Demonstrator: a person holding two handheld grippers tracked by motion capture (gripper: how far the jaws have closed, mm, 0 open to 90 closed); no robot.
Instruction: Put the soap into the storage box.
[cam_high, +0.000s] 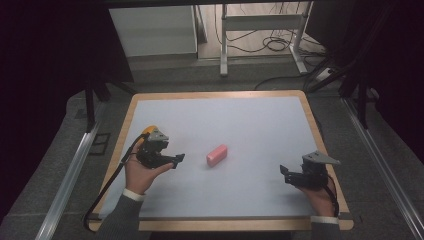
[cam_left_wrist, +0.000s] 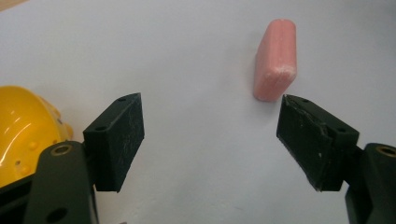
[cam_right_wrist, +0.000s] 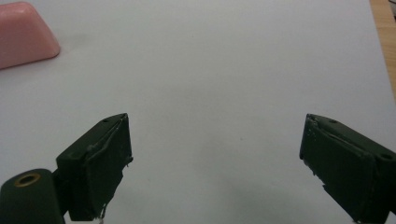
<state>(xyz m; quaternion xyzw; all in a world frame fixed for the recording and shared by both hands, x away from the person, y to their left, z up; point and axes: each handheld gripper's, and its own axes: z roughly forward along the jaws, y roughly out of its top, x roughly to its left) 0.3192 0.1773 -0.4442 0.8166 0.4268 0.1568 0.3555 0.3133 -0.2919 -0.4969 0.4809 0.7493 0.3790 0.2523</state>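
Holding left gripper (cam_high: 176, 160) jaws wide apart, just short of pink block (cam_high: 217, 154) mid-table. Right gripper (cam_high: 285, 173) also apart, idle, well off. Risk: right pad (cam_left_wrist: 317, 140) nudging block end, skidding it.

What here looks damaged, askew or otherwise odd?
The rubber pads on the right gripper look frayed and peeling at their edges. The pink block lies slanted to the table edges, its near end scuffed whitish. Nothing is spilled.
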